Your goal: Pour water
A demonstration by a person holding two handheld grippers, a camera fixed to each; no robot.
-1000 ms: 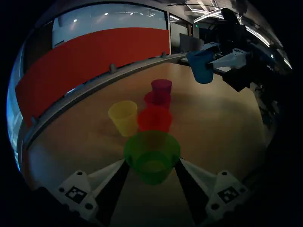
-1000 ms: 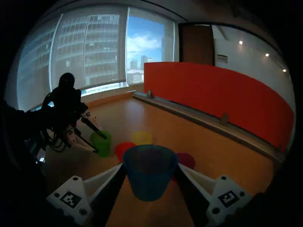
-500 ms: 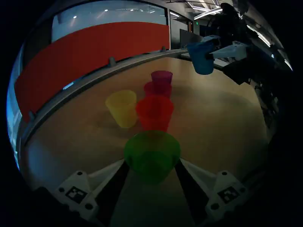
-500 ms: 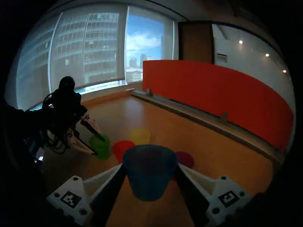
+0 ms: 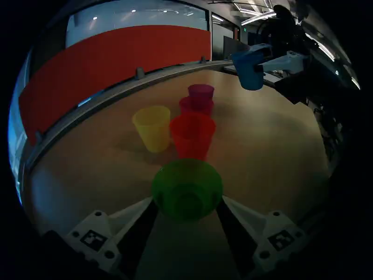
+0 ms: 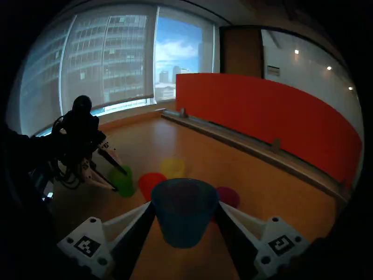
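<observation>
- Left gripper view: the left gripper (image 5: 186,199) is closed on the green cup (image 5: 186,186), one finger pressing each side.
- The green cup is held low over the table (image 5: 93,158), just in front of the red cup (image 5: 192,135). Its mouth faces up and towards the camera. The base shows through the opening, so its long axis seems tipped off vertical, though the fisheye makes the angle hard to judge.
- The yellow cup (image 5: 152,127) stands upright beside the red cup, and the purple cup (image 5: 201,91) stands behind them.
- Upper right, the right gripper (image 5: 254,70) carries the blue cup (image 5: 248,72) well above the table, mouth up and axis near vertical.
- Right gripper view: the right gripper's fingers clamp the blue cup from both sides. The cup is upright with its rim level and its long axis vertical, held above the table and in front of the red and purple cups.
- To the left, the left gripper holds the green cup beside the red cup.
</observation>
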